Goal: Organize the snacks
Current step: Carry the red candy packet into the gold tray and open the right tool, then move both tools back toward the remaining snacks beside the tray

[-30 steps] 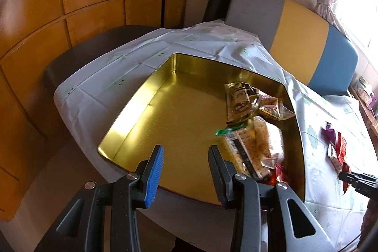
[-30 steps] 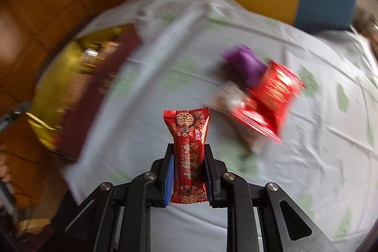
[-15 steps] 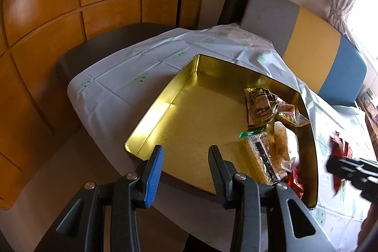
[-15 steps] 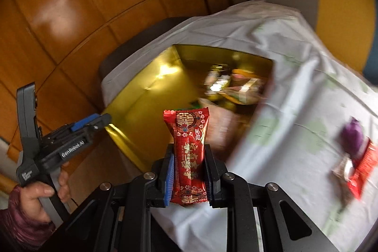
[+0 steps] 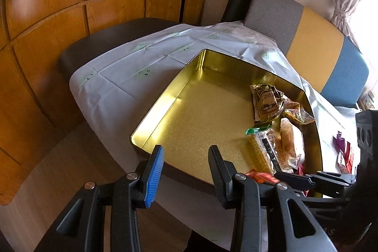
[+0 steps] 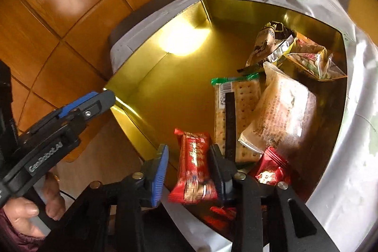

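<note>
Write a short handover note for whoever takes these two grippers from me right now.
Right gripper: jaws have just been opening over the gold tin's near corner; the red snack bar is between them, tilted, seemingly released.
Left gripper: open, empty, hovering at the tin's near edge.
Done: cracker pack, brown packet, other wrapped snacks and a red candy lie along the tin's right side.
Left: confirm the bar lands inside, then fetch the purple sweet and red wrappers still on the tablecloth.
</note>
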